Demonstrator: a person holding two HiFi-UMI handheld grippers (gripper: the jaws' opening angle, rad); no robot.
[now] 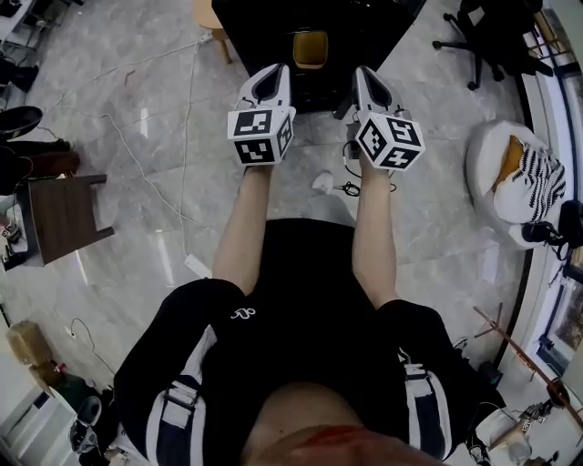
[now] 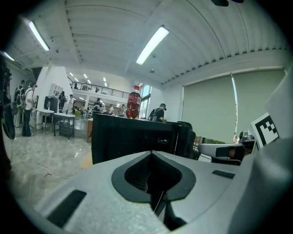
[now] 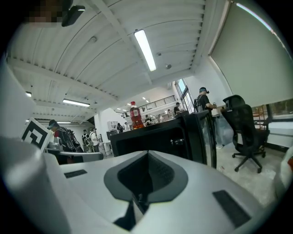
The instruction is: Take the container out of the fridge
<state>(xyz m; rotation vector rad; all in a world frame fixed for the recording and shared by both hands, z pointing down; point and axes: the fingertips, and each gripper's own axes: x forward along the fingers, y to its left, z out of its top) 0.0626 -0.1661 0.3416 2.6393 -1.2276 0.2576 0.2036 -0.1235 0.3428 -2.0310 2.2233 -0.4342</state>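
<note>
**Approach stage: fridge not yet reached**

I am holding my left gripper [image 2: 153,178] and right gripper [image 3: 145,178] side by side, jaws together and empty, facing the low black box-shaped fridge [image 3: 158,137]. The container is showing nowhere (presumably inside). Next, I judge: advancing and opening the door.

A squat black fridge [image 1: 264,27] stands upright on the pale marble floor [image 1: 137,118]; its inside cannot be seen.

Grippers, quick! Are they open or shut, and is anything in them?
Left gripper: shut, jaws together, holding nothing.
Right gripper: shut, jaws together, holding nothing.
</note>
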